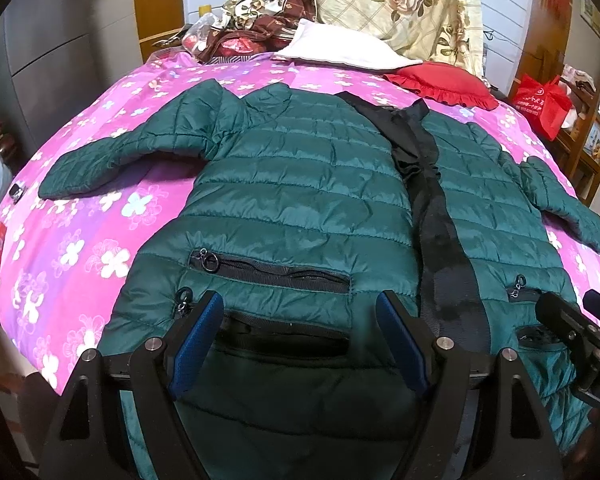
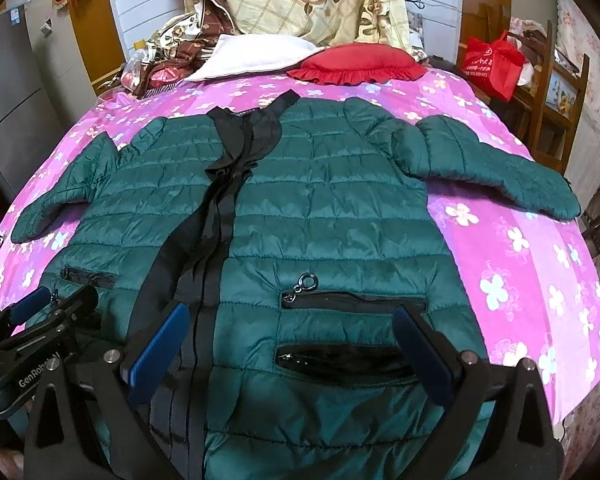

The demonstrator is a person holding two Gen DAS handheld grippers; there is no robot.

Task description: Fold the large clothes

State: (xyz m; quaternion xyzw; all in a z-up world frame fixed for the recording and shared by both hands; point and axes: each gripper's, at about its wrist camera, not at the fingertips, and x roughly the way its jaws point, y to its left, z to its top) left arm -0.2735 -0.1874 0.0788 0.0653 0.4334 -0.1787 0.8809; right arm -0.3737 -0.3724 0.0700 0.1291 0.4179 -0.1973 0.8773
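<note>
left wrist view: the left gripper [image 1: 300,316] and right gripper [image 2: 292,328] gape wide, empty, over the green puffer jacket's [image 1: 300,184] hem (red pillow [image 1: 440,82] beyond, bare pink bedspread [image 1: 80,240] beside).

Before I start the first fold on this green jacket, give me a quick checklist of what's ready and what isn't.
1. Dark green quilted puffer jacket lies spread flat on the pink floral bedspread: ok.
2. Both sleeves out to the sides: ok.
3. Left gripper jaws open over the hem, holding nothing: ok.
4. Right gripper jaws open, holding nothing: ok.
5. Black front zipper band bunched near the collar: not ok.
6. Zip closed fully: cannot tell.
</note>
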